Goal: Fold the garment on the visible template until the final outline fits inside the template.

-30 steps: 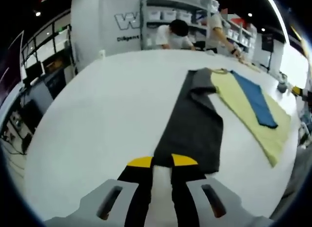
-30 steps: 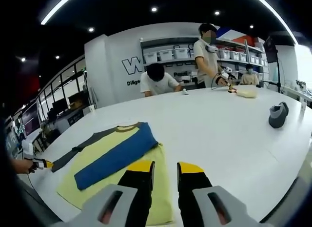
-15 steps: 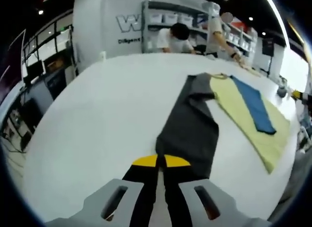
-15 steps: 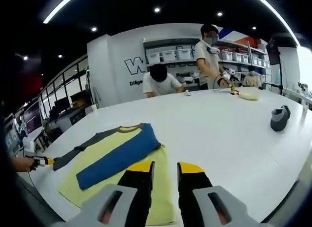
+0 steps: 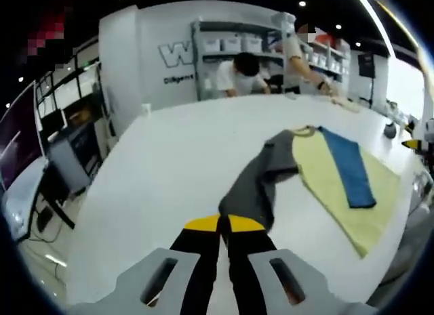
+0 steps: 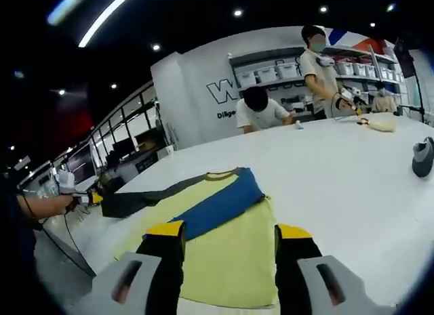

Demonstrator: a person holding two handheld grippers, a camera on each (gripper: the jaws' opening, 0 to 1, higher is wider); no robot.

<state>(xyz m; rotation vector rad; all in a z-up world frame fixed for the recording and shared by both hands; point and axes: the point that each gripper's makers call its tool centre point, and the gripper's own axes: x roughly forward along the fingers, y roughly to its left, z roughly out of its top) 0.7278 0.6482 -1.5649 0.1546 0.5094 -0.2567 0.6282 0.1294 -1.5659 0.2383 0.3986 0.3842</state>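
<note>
The left gripper view looks from the dark sleeve end, close above the big white table (image 5: 169,152), along the yellow shirt with a blue sleeve (image 5: 332,179). The right gripper view looks across the same yellow shirt (image 6: 224,247) from its bottom edge. Both face the far wall shelves (image 6: 291,71).

A long-sleeved cloth garment (image 5: 339,183) lies on a white table; its body is pale yellow, spread flat, with a darker collar band at the far end; one blue sleeve (image 6: 220,208) is folded diagonally across the yellow body, lying flat on it; the other sleeve, dark grey (image 5: 254,190), is lifted off the table and stretched out to the left, away from the body, sagging in loose folds, its cuff end raised.
</note>
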